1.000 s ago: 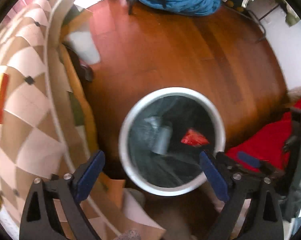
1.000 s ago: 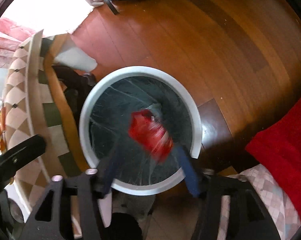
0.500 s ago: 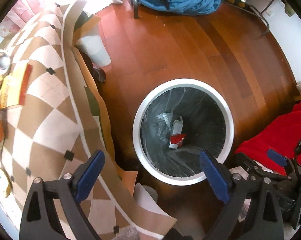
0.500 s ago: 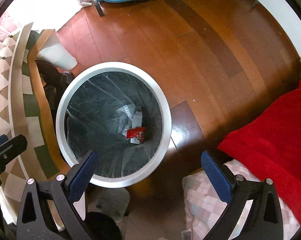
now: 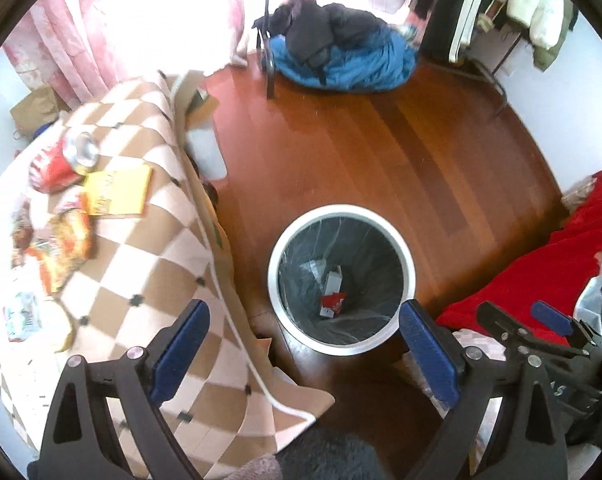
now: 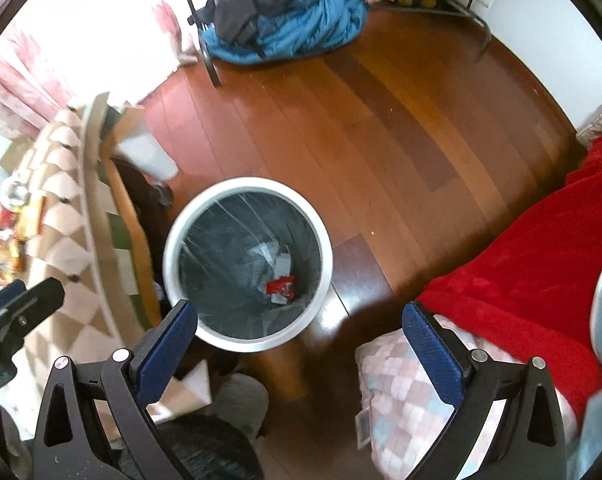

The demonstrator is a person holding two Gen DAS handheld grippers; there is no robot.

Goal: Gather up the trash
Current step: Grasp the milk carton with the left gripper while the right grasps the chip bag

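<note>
A white-rimmed trash bin (image 5: pixel 409 268) (image 6: pixel 328 256) lined with a dark bag stands on the wooden floor. At its bottom lie a red wrapper (image 5: pixel 333 301) (image 6: pixel 280 285) and pale paper scraps (image 6: pixel 283 263). My left gripper (image 5: pixel 305 338) hangs open high above the bin's near side, nothing between its blue pads. My right gripper (image 6: pixel 301 340) is open too, empty, above the floor right of the bin. On the checkered tablecloth (image 5: pixel 149 264) to the left lie a red can (image 5: pixel 63 158), a yellow packet (image 5: pixel 119 190) and several orange snack wrappers (image 5: pixel 67 248).
A blue and black heap of clothes (image 5: pixel 341 54) lies at the far side by a dark chair leg (image 5: pixel 269 56). A red blanket (image 6: pixel 541 264) covers a seat on the right, with a patterned cushion (image 6: pixel 405 392) below it. A clothes rack (image 5: pixel 481 12) stands at the back right.
The red wrapper left my right gripper and fell to the bin's bottom; those jaws spread wide. Both grippers rose, so the bin looks smaller and the littered table came into view.
</note>
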